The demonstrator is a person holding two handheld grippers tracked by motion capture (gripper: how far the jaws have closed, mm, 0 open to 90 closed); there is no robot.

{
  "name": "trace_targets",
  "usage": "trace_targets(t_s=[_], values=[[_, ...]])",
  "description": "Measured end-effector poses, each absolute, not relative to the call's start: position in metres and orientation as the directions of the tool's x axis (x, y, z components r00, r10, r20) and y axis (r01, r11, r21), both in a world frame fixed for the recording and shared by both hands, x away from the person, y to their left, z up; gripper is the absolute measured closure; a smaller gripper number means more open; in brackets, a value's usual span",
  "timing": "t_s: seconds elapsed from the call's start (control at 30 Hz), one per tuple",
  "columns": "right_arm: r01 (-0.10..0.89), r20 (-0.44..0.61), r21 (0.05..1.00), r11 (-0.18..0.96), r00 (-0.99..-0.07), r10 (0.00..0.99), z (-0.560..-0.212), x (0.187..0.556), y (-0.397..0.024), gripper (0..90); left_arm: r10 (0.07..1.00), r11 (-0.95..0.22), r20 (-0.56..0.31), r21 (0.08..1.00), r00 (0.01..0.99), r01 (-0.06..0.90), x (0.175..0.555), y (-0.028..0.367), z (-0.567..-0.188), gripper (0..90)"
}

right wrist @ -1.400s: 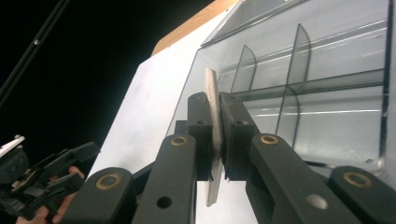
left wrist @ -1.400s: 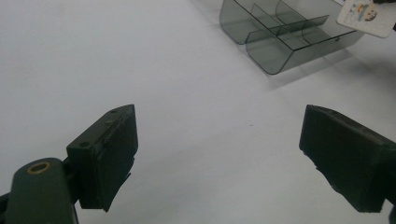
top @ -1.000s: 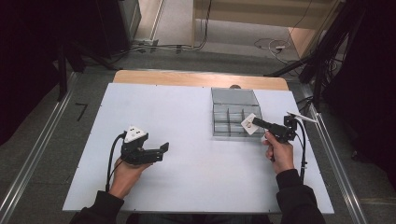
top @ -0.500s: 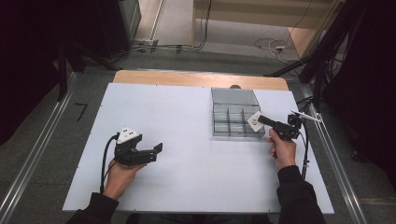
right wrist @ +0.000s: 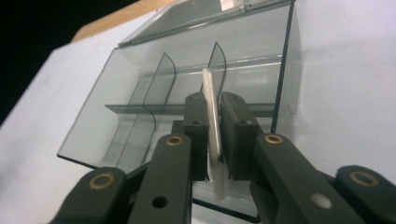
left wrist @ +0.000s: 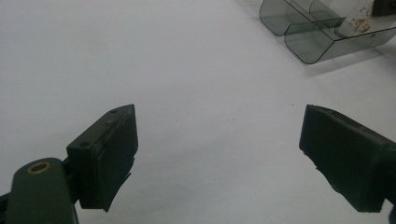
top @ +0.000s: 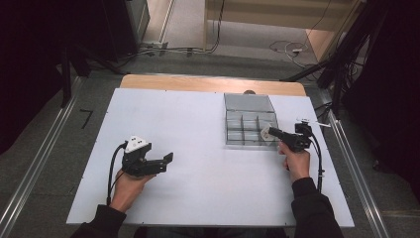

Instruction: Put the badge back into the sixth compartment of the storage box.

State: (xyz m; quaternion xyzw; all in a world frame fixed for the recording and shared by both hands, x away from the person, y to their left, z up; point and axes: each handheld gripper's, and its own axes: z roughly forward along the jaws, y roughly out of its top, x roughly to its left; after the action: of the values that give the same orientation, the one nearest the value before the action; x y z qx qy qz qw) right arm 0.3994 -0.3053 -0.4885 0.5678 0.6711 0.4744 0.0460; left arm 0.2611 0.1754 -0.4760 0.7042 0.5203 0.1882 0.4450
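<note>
White table [top: 208,148] is carrying a clear grey compartment box [top: 249,119], sitting toward 2 o'clock from the table's middle, lid hinged open toward the far edge. Right gripper [top: 270,132] is sitting at the box's 4 o'clock corner, held by the person's right hand [top: 296,161], cable trailing back along the forearm. It is pinching a thin flat white piece [top: 266,133]; in the high view the piece is overlapping the box's near-right compartment, cannot tell whether it is touching the floor of it. In the right gripper view the jaws are standing nearly closed, clamping the white piece [right wrist: 213,122] edge-on between the pads, the piece sticking up past the jaw tips toward 12 o'clock and hanging over the box [right wrist: 121,116] interior, with curved dividers [right wrist: 156,86] at 11 o'clock of the piece. Left gripper [top: 167,159] is resting low near the table's 8 o'clock area, well apart from the box, held by the left hand [top: 128,183], grey three-cornered plate on top, jaws pointing toward 3 o'clock. In the left gripper view its jaws are standing wide apart with bare table [left wrist: 196,84] between them, holding nothing; the box [left wrist: 317,32] is showing at 1 o'clock of that view with the white piece [left wrist: 357,18] inside its outline, small and partly cut off. Dark sleeves are coming in from 6 o'clock.
</note>
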Motion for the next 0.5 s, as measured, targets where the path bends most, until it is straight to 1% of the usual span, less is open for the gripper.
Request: trace_targets(t_s=[0.13, 0.23, 0.33, 0.5], values=[[0.700, 0.454, 0.709, -0.081, -0.365, 0.813, -0.483, 0.395, -0.306, 66.7, 0.897, -0.068, -0.198, 0.821, 0.394, 0.567, 0.261, 0.175, -0.476, 12.4], [0.675, 0.407, 0.735, -0.060, -0.369, 0.835, -0.476, 0.390, -0.306, 59.9, 0.897, -0.070, -0.197, 0.821, 0.396, 0.566, 0.261, 0.174, -0.476, 12.4], [0.647, 0.376, 0.760, -0.056, -0.368, 0.850, -0.469, 0.385, -0.309, 50.7, 0.899, -0.064, -0.199, 0.822, 0.391, 0.566, 0.260, 0.174, -0.477, 12.4], [0.643, 0.354, 0.765, -0.036, -0.373, 0.858, -0.466, 0.382, -0.311, 36.8, 0.901, -0.061, -0.200, 0.820, 0.385, 0.568, 0.261, 0.174, -0.479, 12.4]])
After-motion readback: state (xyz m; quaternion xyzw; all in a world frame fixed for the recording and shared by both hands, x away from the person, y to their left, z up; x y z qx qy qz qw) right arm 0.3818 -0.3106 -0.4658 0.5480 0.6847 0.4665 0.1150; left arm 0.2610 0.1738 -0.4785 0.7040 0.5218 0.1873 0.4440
